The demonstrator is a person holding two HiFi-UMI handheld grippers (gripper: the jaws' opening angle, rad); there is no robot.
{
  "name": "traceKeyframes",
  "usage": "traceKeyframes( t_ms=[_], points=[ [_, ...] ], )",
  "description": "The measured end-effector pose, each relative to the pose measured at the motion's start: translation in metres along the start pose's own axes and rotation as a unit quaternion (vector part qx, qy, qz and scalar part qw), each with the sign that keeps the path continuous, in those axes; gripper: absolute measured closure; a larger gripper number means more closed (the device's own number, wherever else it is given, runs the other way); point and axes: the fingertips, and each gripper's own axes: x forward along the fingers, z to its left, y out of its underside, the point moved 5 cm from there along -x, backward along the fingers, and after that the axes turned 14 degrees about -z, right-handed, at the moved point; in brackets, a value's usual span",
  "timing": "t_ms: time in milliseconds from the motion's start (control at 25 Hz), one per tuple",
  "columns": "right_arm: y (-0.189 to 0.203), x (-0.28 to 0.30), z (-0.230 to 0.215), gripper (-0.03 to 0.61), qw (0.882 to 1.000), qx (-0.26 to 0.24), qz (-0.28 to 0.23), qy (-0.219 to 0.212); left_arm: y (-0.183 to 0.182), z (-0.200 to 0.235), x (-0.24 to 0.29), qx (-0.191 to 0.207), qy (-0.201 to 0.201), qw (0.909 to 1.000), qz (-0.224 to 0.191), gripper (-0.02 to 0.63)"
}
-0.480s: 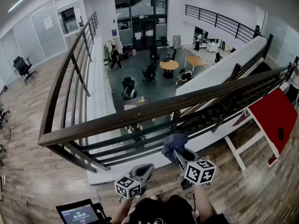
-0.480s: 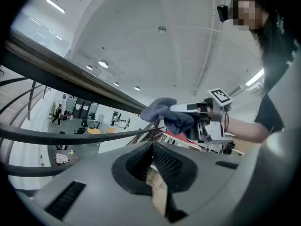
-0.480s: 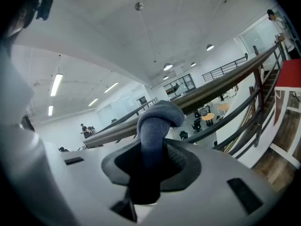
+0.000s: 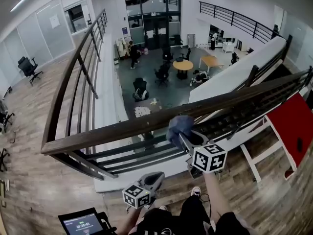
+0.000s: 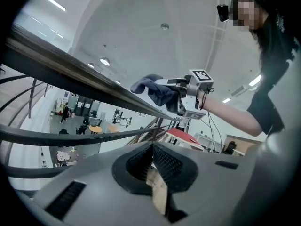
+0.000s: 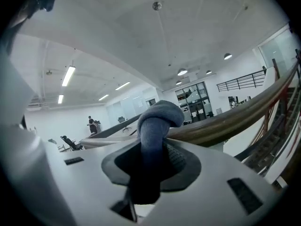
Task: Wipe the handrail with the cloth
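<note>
A brown wooden handrail crosses the head view from lower left to upper right, with dark bars below it. My right gripper is shut on a blue cloth, which is bunched and pressed against the rail's near side and top. In the right gripper view the cloth fills the jaws, and the handrail runs just behind it. My left gripper hangs lower, short of the rail, shut with nothing held. The left gripper view looks up at the handrail and the cloth.
Beyond the rail is an open drop to a lower floor with a round table and office chairs. A staircase descends at right beside a red panel on a white frame. A small screen device sits at my lower left. Wooden flooring lies underfoot.
My right gripper has risen with the cloth from below the handrail up onto it. The left gripper has stayed about where it was.
</note>
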Motion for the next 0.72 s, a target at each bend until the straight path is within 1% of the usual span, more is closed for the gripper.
traceKeyframes(
  t_ms=[160,280,440,560,720],
  points=[
    [-0.007,0.024,-0.025,0.475,1.0,0.007,0.006,-0.024,0.005,0.003,0.024,-0.003,-0.022,0.9998,-0.002,0.612],
    [-0.007,0.034,-0.058,0.475,0.999,0.004,0.018,-0.033,0.012,-0.002,0.055,-0.005,-0.032,0.9995,-0.003,0.612],
    [-0.012,0.048,-0.113,0.476,0.999,0.01,0.036,-0.033,0.017,-0.003,0.104,-0.01,-0.046,0.9988,-0.008,0.612],
    [-0.013,0.044,-0.159,0.476,0.998,0.009,0.052,-0.031,0.027,-0.011,0.143,-0.012,-0.049,0.9987,-0.008,0.612],
    [-0.03,0.04,-0.228,0.476,0.998,0.017,0.05,-0.02,0.033,-0.016,0.201,-0.015,-0.053,0.9984,-0.01,0.612]
  ],
)
